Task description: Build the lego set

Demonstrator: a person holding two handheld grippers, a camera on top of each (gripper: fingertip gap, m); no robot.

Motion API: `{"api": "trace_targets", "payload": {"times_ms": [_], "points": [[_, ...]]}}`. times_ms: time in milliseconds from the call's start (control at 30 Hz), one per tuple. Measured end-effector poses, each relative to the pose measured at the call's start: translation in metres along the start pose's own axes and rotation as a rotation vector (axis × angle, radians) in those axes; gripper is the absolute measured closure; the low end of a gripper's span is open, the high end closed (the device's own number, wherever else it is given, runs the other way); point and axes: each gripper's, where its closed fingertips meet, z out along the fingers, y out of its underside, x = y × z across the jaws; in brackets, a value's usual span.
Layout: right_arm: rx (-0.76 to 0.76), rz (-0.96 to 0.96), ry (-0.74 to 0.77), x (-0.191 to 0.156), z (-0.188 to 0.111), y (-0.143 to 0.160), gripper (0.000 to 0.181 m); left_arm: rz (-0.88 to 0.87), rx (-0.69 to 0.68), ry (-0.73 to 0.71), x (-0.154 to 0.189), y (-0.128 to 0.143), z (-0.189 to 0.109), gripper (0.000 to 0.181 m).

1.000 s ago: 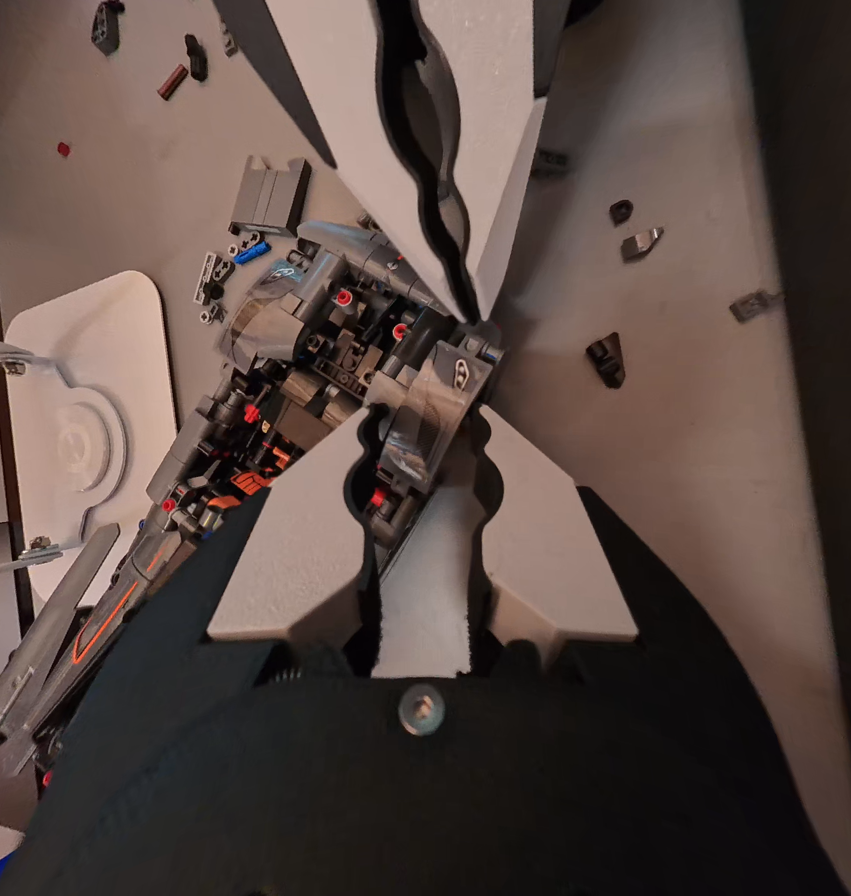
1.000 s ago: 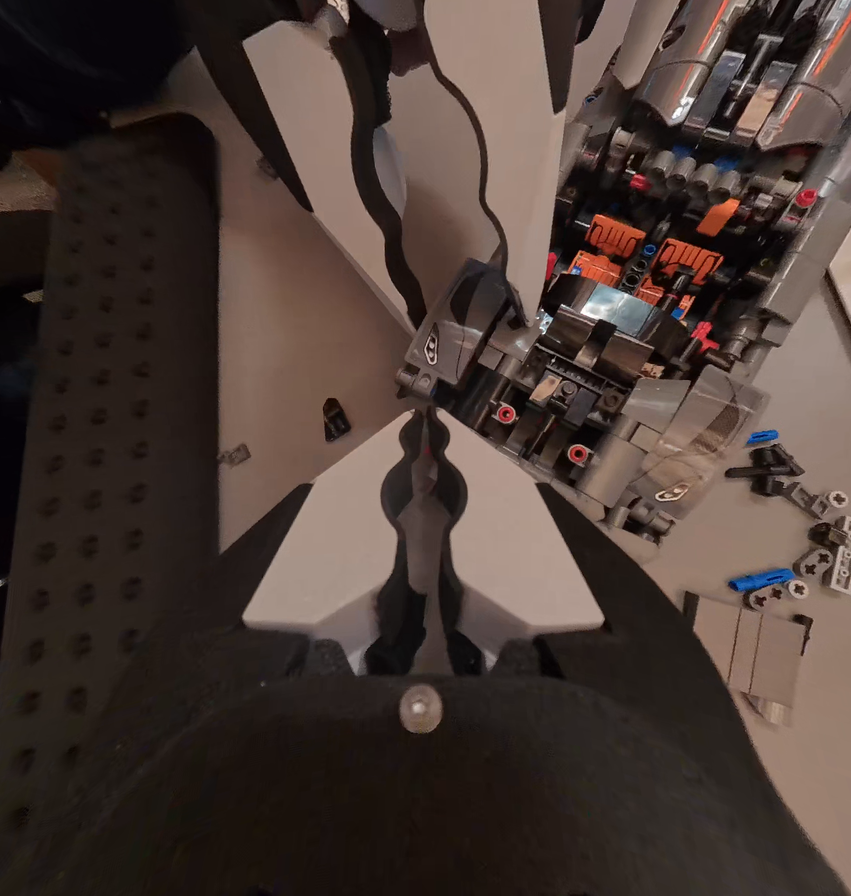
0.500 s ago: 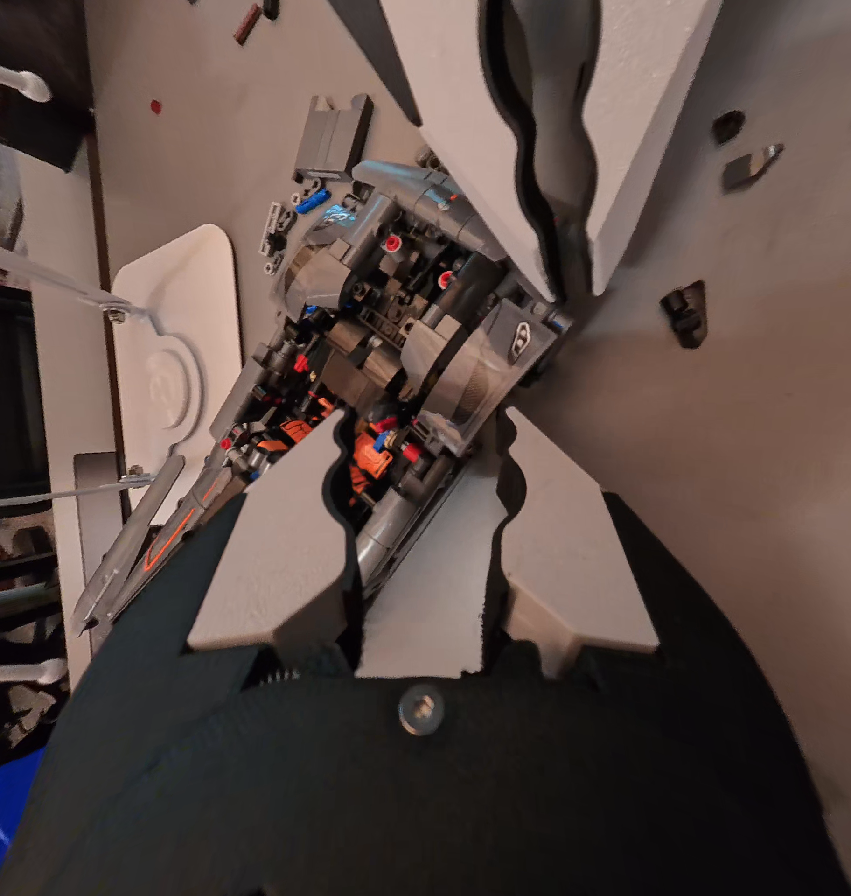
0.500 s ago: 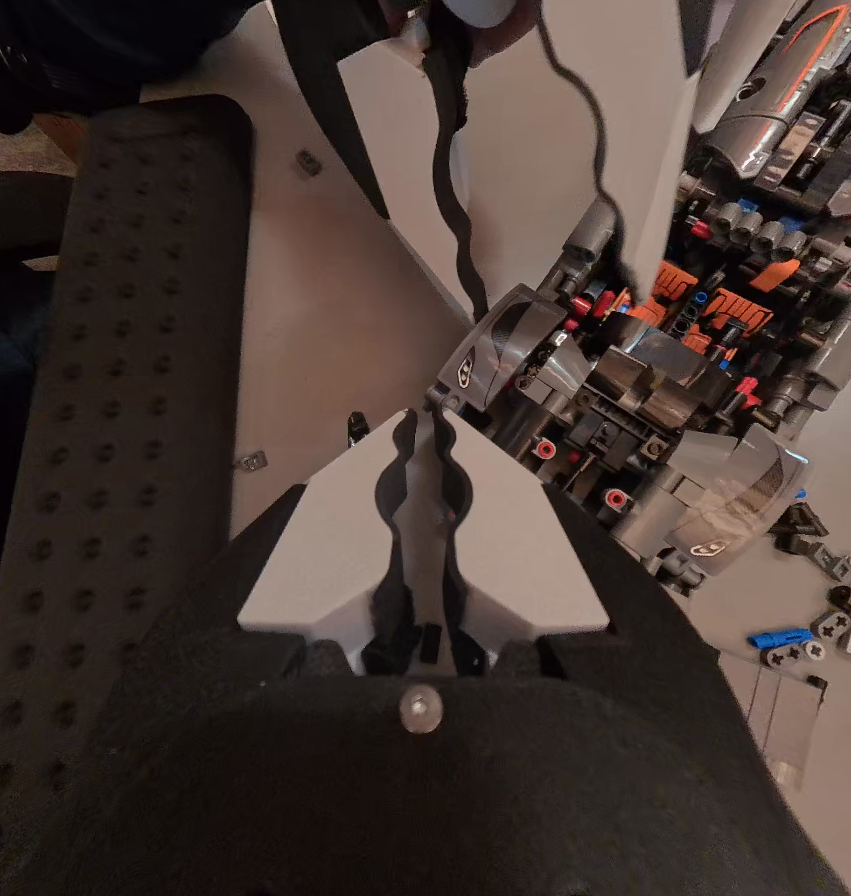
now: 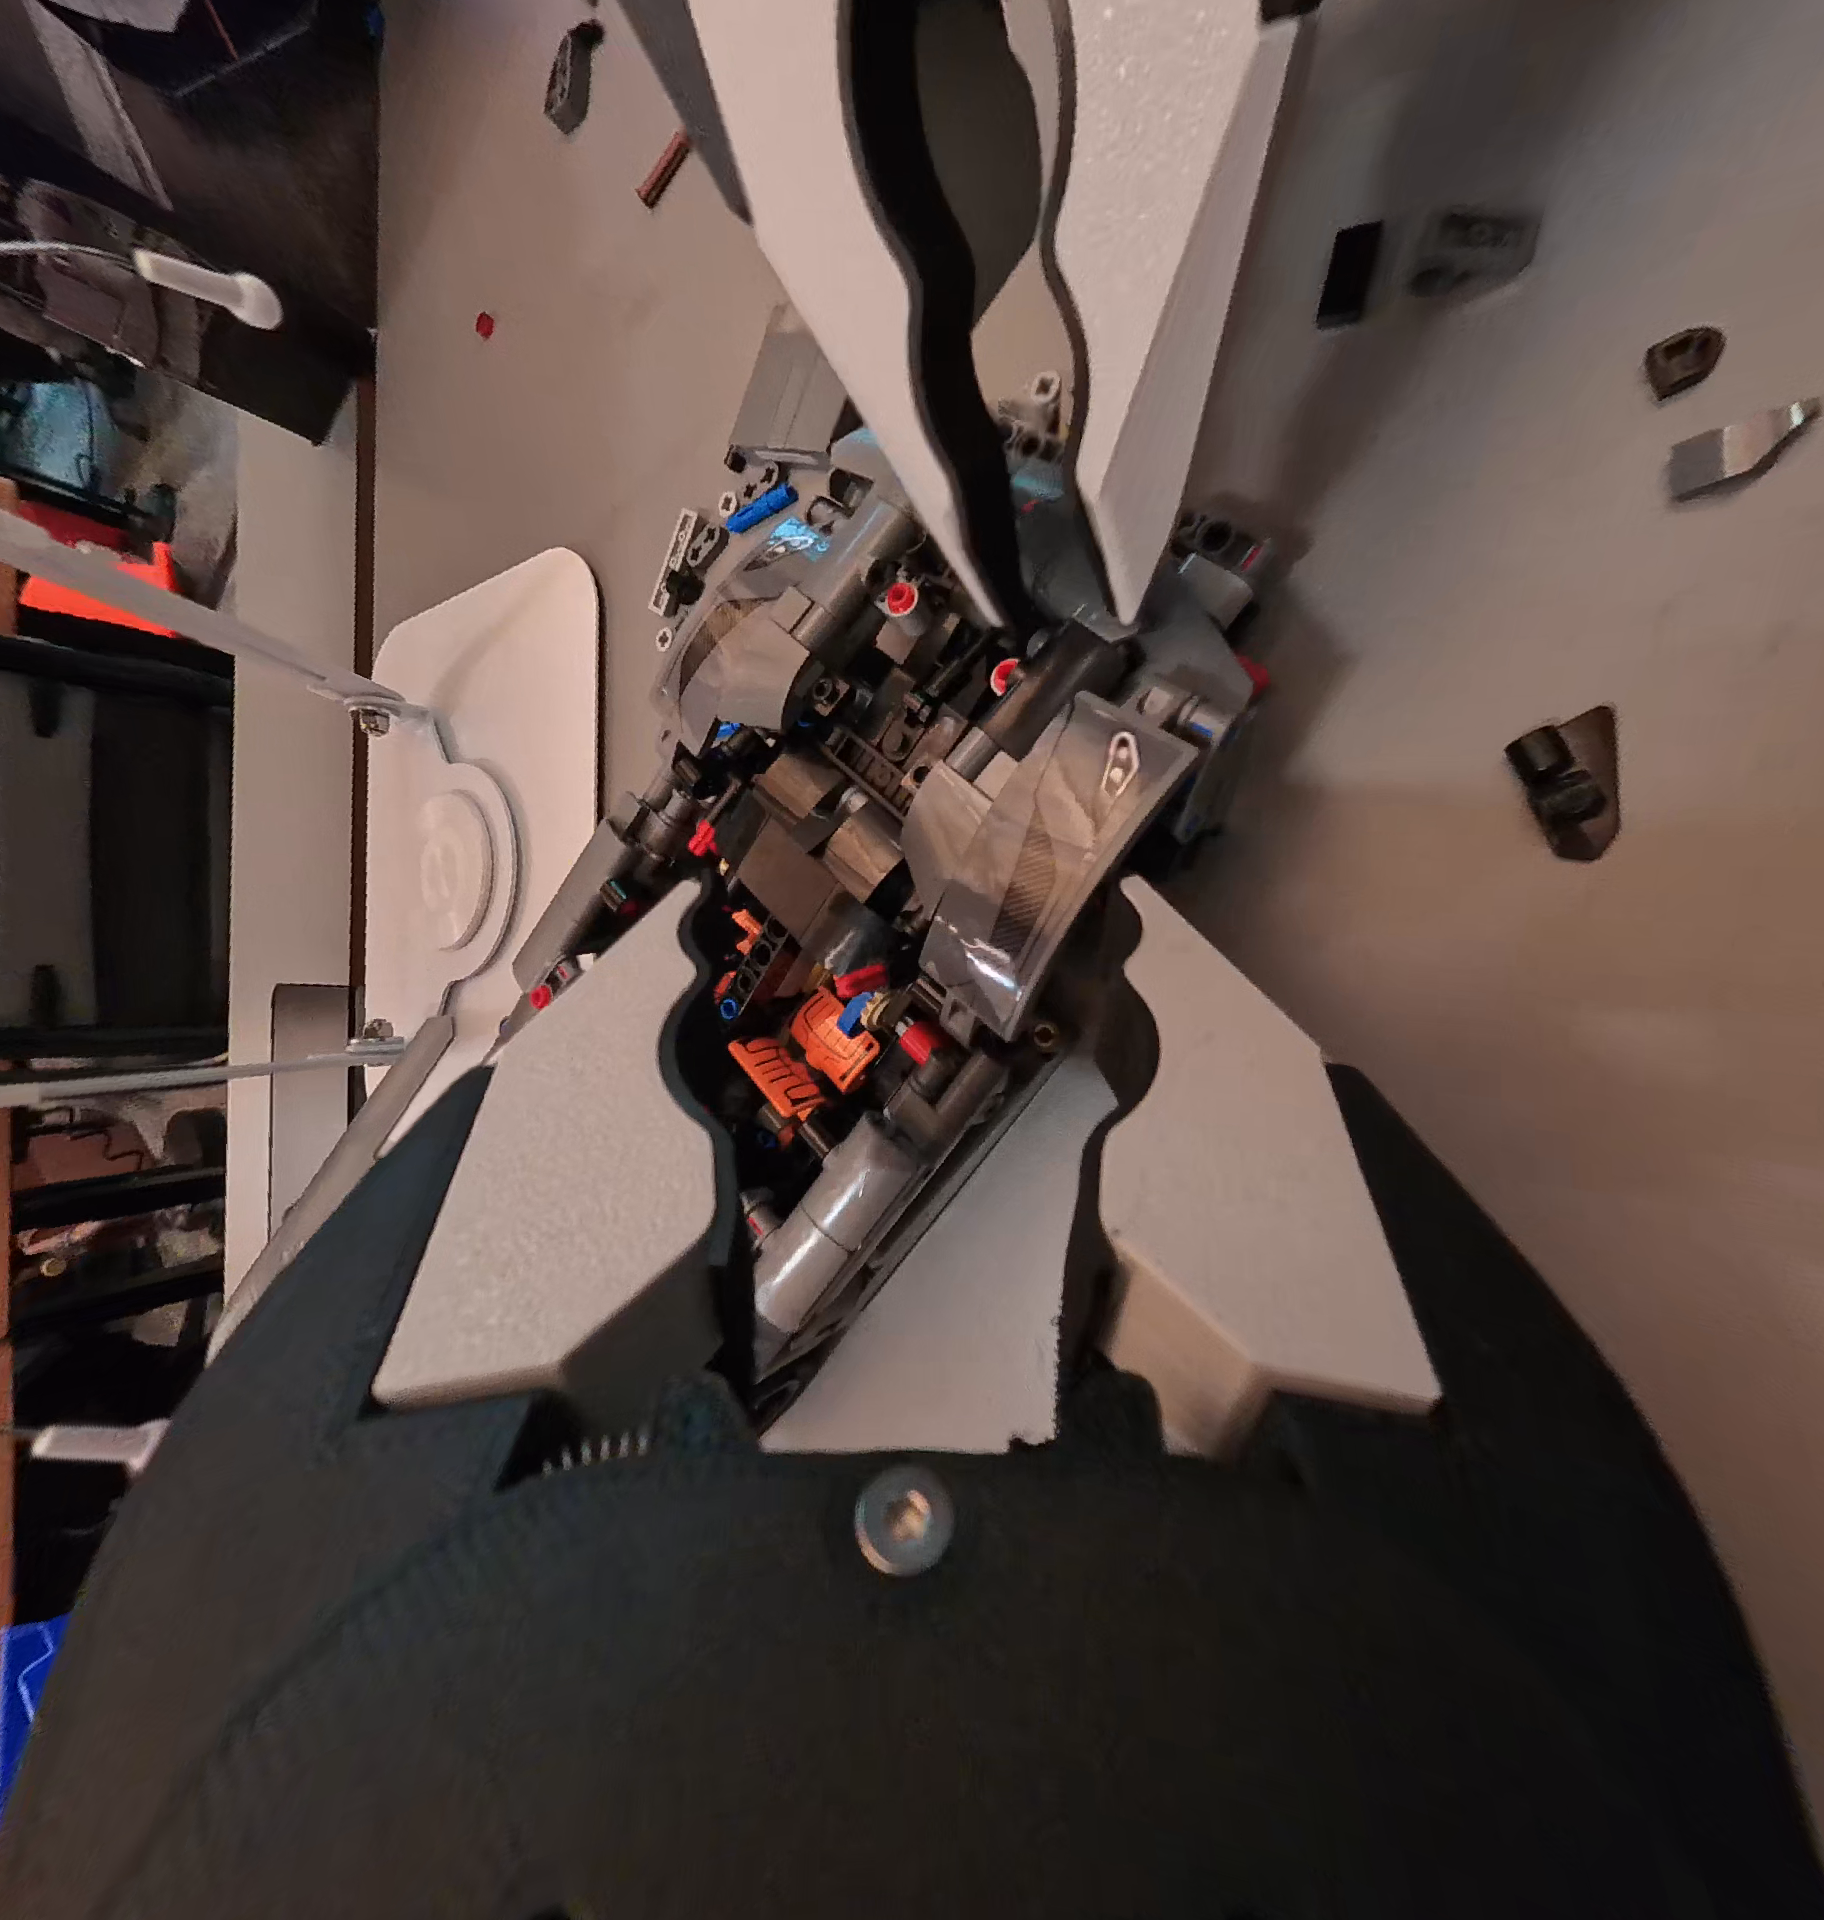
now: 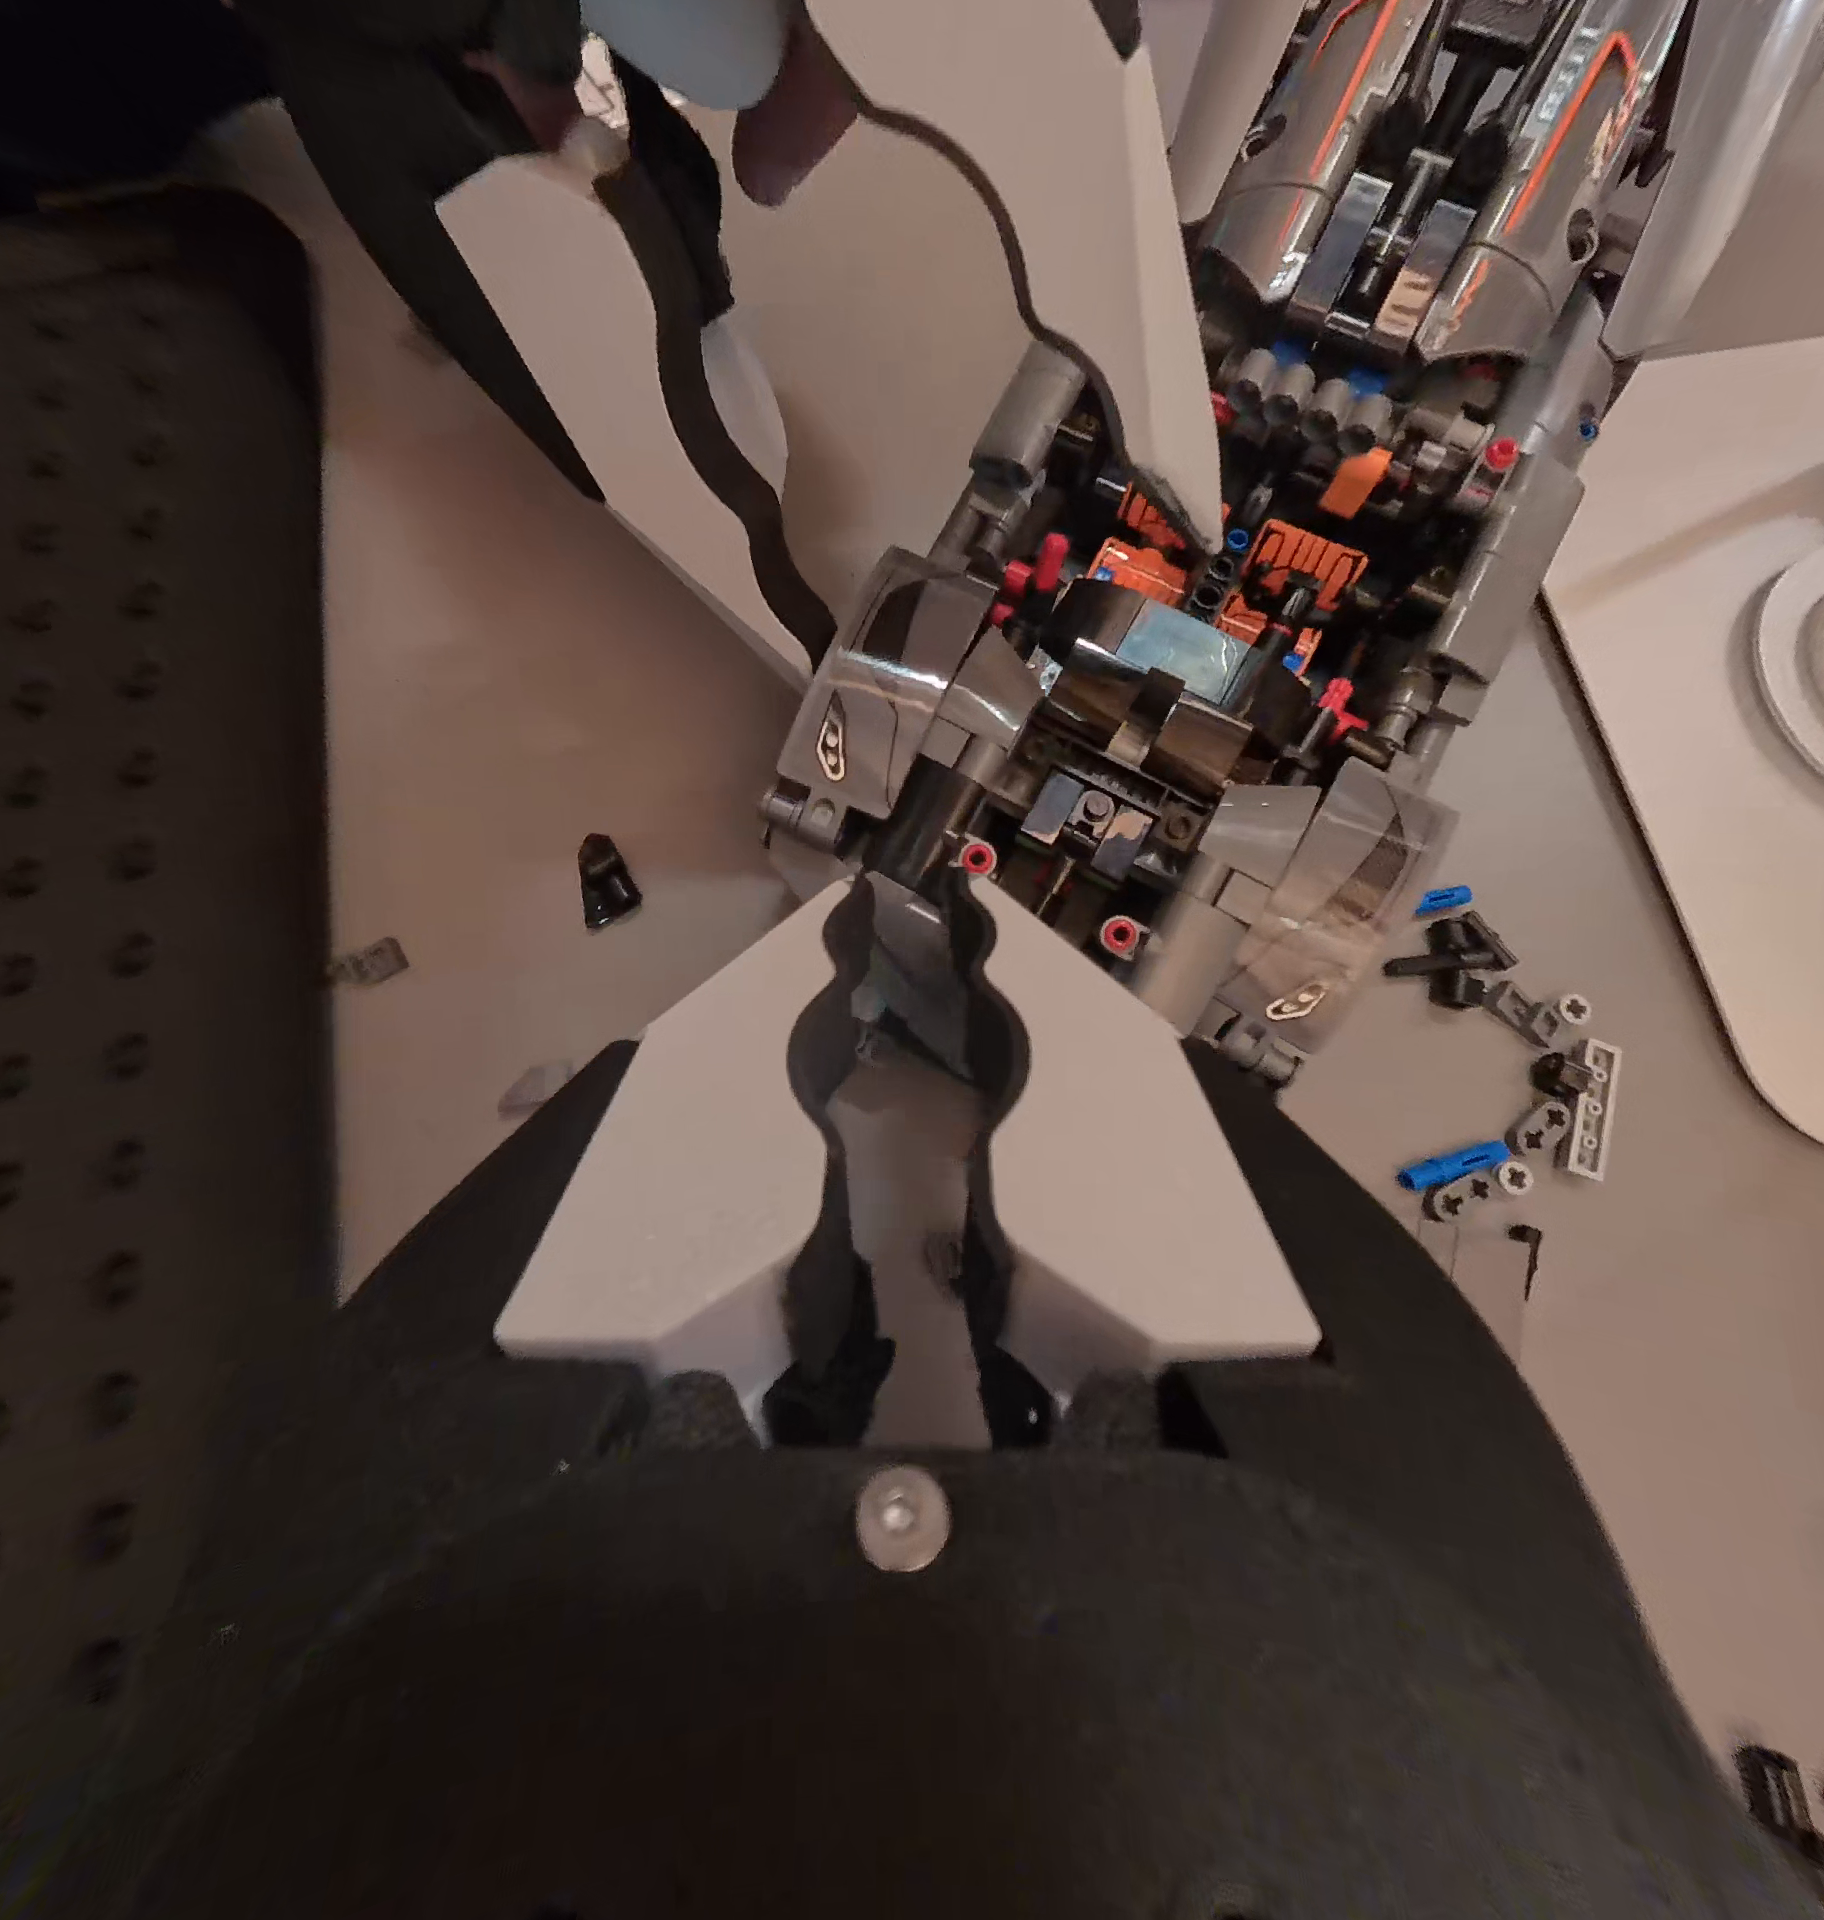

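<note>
1. The lego model (image 6: pixel 1147 748), a long grey car-like build with orange seats, is lying on the pale table. Loose parts are waiting beside its nose.
2. The right gripper (image 6: pixel 913 894) is pinching a small dark grey piece (image 6: pixel 913 966) and seems to be bringing it to the model's front left corner.
3. The left gripper (image 5: pixel 908 904) is straddling the model's flank, one finger outside the fender and one down by the seats. Whether it is actually squeezing or only bracketing the side, I cannot tell.
4. If the left gripper is not truly bracing, the model is likely going to slide or pivot away from the push.
5. If the piece is going in tilted, it is risking a jam, or popping out of the pinch and landing beside the model.
6. Hard pressing is also endangering the fender panel next to the joint, which could snap loose.
7. Small emblem stickers are showing on both front fenders and markings on the rear bodywork. None is reading clearly here.
</note>
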Motion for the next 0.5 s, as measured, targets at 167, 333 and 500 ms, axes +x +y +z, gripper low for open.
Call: {"api": "trace_targets", "payload": {"times_ms": [167,333,500], "points": [[0.013,0.061,-0.022,0.003,0.000,0.001,0.160,0.041,-0.014,-0.031,0.002,-0.001,0.007,0.120],[0.022,0.075,-0.060,-0.002,0.002,0.001,0.162,-0.017,0.003,-0.020,-0.001,-0.001,0.009,0.114],[0.024,0.090,-0.075,-0.003,0.005,0.003,0.161,-0.035,-0.022,-0.010,0.002,-0.001,0.014,0.108]]}}
